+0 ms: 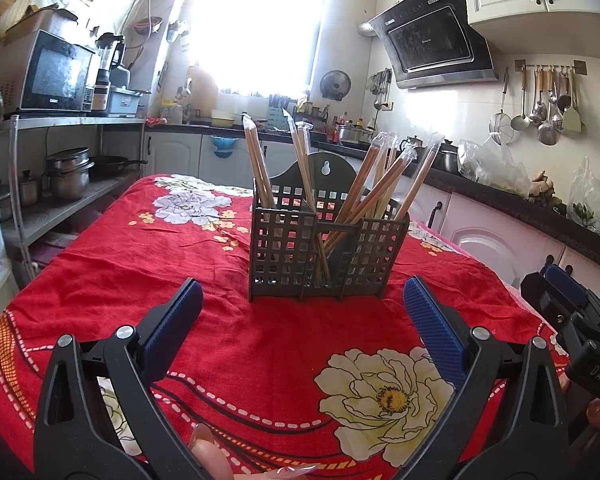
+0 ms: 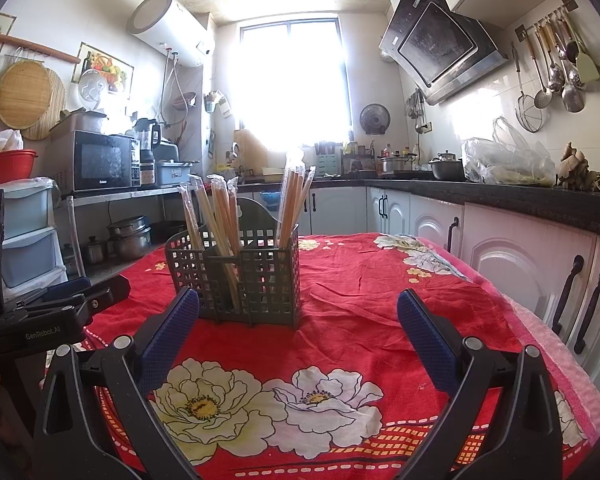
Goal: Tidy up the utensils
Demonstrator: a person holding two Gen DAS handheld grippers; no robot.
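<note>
The right gripper (image 2: 298, 316) hangs with its jaws spread wide and empty above the red flowered tablecloth (image 2: 364, 320). Ahead stands a grey slotted holder (image 2: 244, 280) with wrapped chopsticks (image 2: 220, 216) upright in its compartments. The left gripper (image 2: 66, 300) shows at the left edge.

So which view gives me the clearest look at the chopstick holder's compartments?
The left wrist view: the chopstick holder faces it squarely, so both front compartments and the divider show. The right wrist view sees it corner-on, partly behind the right gripper finger.

Blown-out window (image 1: 272, 28) glare, fisheye edges
</note>
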